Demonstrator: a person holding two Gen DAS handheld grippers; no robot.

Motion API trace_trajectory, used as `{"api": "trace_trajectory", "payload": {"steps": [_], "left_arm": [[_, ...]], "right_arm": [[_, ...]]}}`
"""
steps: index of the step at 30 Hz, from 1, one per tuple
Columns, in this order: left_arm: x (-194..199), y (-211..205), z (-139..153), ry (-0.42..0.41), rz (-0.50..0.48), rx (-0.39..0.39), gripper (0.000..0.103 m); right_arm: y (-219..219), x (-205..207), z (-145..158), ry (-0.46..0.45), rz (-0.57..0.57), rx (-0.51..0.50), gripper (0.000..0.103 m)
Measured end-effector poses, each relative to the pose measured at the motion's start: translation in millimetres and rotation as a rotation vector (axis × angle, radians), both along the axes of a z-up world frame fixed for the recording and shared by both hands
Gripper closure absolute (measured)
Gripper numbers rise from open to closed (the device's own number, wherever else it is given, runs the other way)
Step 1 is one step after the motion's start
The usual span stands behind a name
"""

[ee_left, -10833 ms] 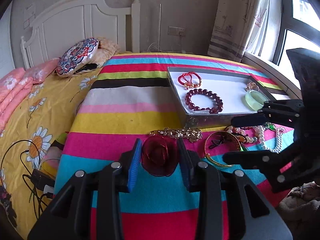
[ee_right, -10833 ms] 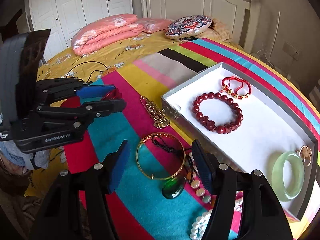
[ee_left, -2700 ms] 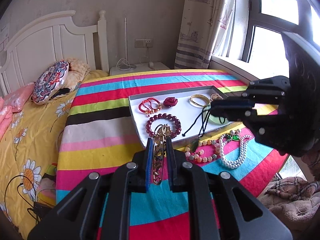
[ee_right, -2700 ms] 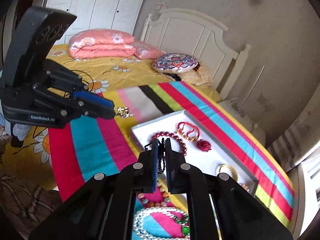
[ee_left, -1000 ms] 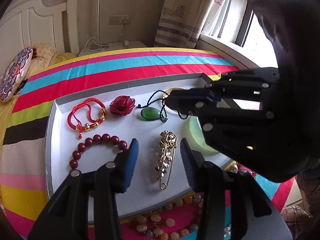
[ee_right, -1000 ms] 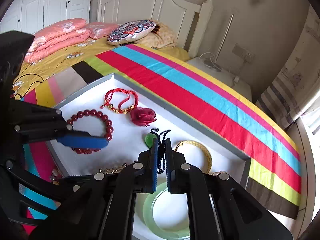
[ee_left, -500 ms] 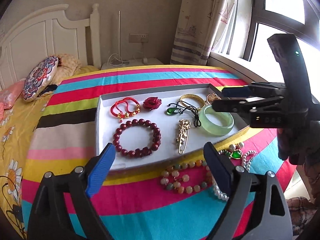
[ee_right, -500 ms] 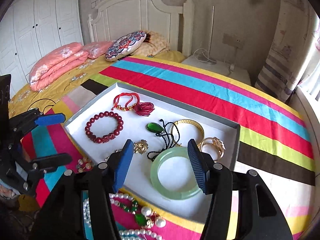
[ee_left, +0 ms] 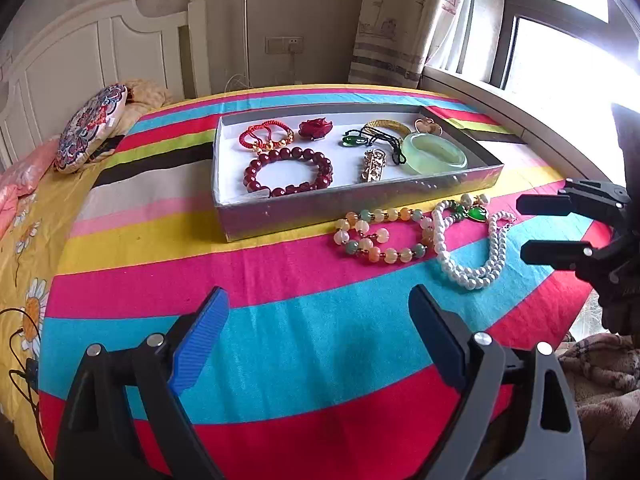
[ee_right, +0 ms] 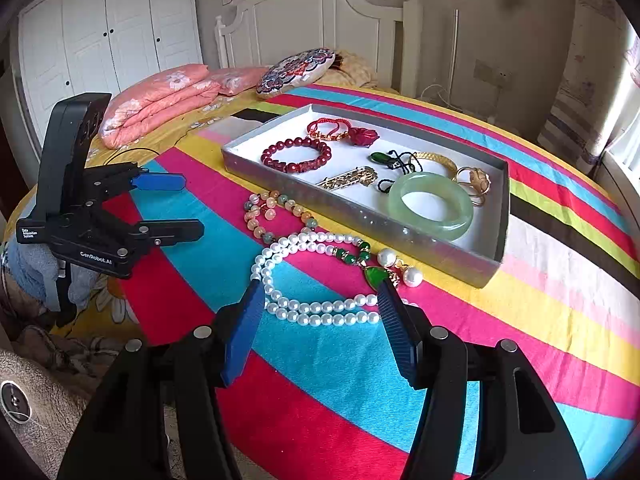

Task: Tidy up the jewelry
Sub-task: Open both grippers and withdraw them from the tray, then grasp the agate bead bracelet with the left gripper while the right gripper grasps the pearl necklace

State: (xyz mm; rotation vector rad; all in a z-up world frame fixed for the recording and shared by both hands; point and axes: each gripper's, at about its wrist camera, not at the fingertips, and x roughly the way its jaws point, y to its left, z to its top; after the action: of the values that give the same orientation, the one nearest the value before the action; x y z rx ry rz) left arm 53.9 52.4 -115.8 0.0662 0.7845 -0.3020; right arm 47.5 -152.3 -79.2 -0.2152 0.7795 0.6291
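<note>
Jewelry is lying in two places on the striped bed cover (ee_left: 280, 344): most of it inside the grey tray (ee_left: 360, 200), and two strands on the cover just in front of that tray. We are seeing the pearl necklace (ee_right: 316, 312) from the right wrist view stretching between the spread fingers of the right tool (ee_right: 320, 320), which is gaping wide and gripping nothing. The pastel bead strand (ee_left: 376, 236) is sitting beside the pearls, touching them. In the left wrist view, the left tool (ee_left: 320, 324) is hovering with its fingers far apart over bare cover, well short of both strands. That view is showing us the window (ee_left: 560, 40) and curtain (ee_left: 404, 20); the right wrist view is showing the wardrobe (ee_right: 108, 40) and pink pillows (ee_right: 160, 100) instead. Inside the tray we are making out a dark red bead bracelet (ee_left: 288, 172), a jade bangle (ee_right: 430, 204), a gold brooch (ee_right: 348, 178) and a red rose (ee_left: 316, 127).
</note>
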Motion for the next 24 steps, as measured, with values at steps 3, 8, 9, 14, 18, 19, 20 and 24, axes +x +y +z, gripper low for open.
{"api": "trace_trajectory", "payload": {"steps": [3,8,9,14,18,19,20,24], "left_arm": [[4,-7,-1,0.007,0.002,-0.001,0.013],[12,-7,-5,0.013,0.058,0.018,0.013],[13,-4,-6,0.015,0.071,0.021,0.013],[18,5,-10,0.025,0.112,0.015,0.013],[16,3,-8,0.009,0.111,0.039,0.013],[15,4,-8,0.008,0.109,0.038,0.013],[14,4,-7,0.007,0.106,0.035,0.013],[18,0,-7,0.02,0.093,0.02,0.013]], "right_arm": [[2,0,0,-0.002,0.005,0.023,0.047],[11,-1,-5,0.022,0.048,0.04,0.047],[14,-1,-8,0.032,0.055,0.041,0.047],[33,1,-15,0.043,0.095,-0.001,0.047],[53,3,-26,0.05,0.119,-0.091,0.046],[56,1,-26,0.034,0.127,-0.096,0.047],[57,0,-26,0.035,0.136,-0.095,0.049],[59,-9,-25,0.014,0.179,-0.104,0.079]]}}
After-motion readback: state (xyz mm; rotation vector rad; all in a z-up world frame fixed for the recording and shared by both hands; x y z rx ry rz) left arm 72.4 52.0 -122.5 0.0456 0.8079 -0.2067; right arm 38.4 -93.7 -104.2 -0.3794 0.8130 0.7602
